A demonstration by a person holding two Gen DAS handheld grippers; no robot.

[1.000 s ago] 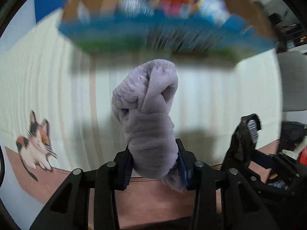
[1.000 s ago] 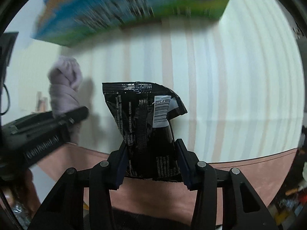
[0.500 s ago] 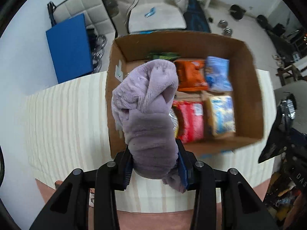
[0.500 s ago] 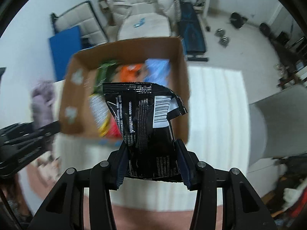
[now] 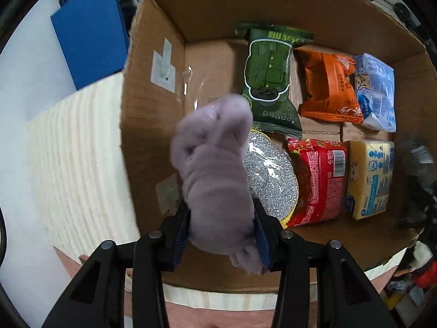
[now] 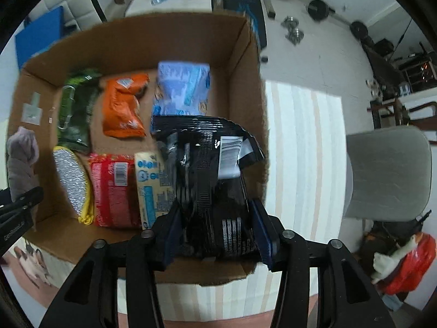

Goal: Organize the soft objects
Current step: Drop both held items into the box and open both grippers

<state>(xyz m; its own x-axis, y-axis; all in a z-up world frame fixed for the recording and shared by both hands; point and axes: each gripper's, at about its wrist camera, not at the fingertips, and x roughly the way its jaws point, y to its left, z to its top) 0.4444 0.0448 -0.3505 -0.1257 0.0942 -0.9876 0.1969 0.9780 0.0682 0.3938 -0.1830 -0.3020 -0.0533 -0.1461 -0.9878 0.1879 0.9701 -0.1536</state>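
My left gripper (image 5: 222,232) is shut on a lilac fluffy cloth (image 5: 215,169) and holds it above the left part of an open cardboard box (image 5: 153,125). My right gripper (image 6: 217,235) is shut on a black snack packet (image 6: 210,169) above the box's right part (image 6: 245,82). The box holds a green packet (image 5: 269,79), an orange packet (image 5: 327,82), a light blue packet (image 5: 377,90), a silver pad (image 5: 269,175), a red packet (image 5: 319,180) and a yellow pack (image 5: 368,177). The lilac cloth also shows at the left edge of the right wrist view (image 6: 20,161).
The box stands on a cream striped tablecloth (image 6: 303,147). A grey chair (image 6: 387,172) is to the right of the table. A blue board (image 5: 90,30) leans behind the table at left. A cat print (image 6: 30,262) marks the cloth's front left.
Both grippers have risen and tilted down over the box; the box interior now fills both views. Each still holds its object.
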